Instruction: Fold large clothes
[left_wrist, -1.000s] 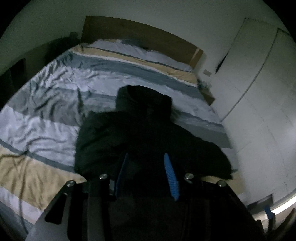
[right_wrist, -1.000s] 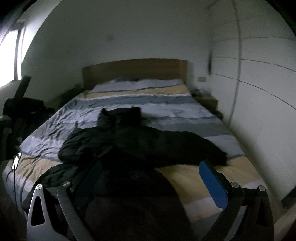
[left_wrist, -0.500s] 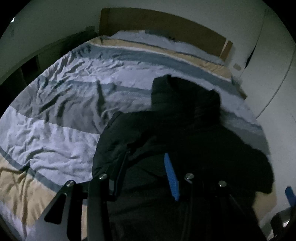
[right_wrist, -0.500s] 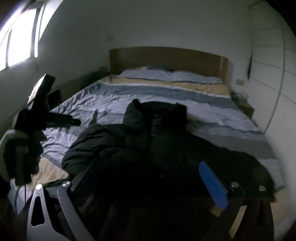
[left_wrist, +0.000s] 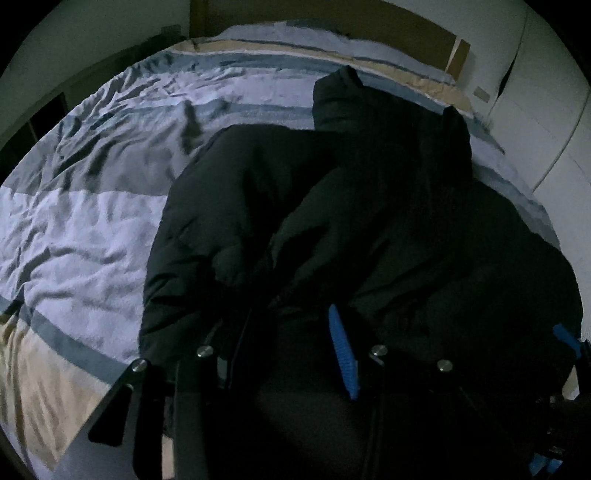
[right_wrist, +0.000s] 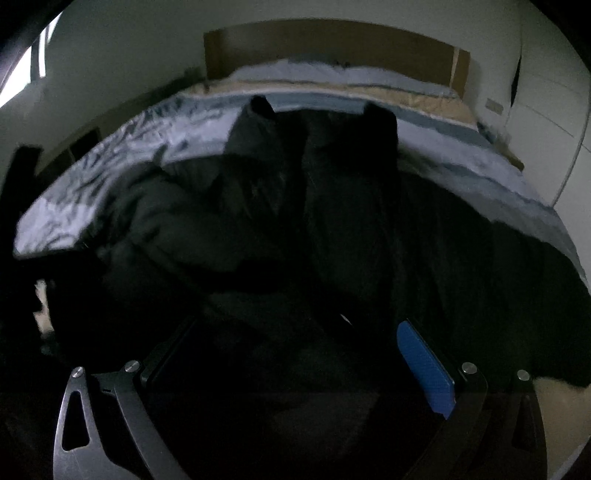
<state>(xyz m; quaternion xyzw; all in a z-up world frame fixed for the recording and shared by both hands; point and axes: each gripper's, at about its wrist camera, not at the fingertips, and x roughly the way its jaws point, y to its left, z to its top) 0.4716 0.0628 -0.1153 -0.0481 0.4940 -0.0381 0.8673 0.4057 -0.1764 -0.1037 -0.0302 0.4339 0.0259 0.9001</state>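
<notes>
A black padded jacket lay spread on the striped bed, filling the centre and right of the left wrist view, its hood or collar toward the headboard at the upper middle. In the right wrist view the same jacket covered the middle of the frame, with one sleeve trailing to the left edge.

It looked bulky and soft, with puffy quilted panels that would spring back after a crease. The shell seemed smooth, so it would likely slide on itself and on the bedding. It would be light for its size, yet floppy. A pinch through a thick seam or hem edge would hold better than one on the flat shell.

The left tool hung at the lower middle of its frame over the near part of the jacket, jaws partly parted. Dark cloth sat between them, but in that gloom I cannot tell whether they gripped it. The right tool stood wide apart at the bottom of its view, released, with nothing pressed by its blue pad.
</notes>
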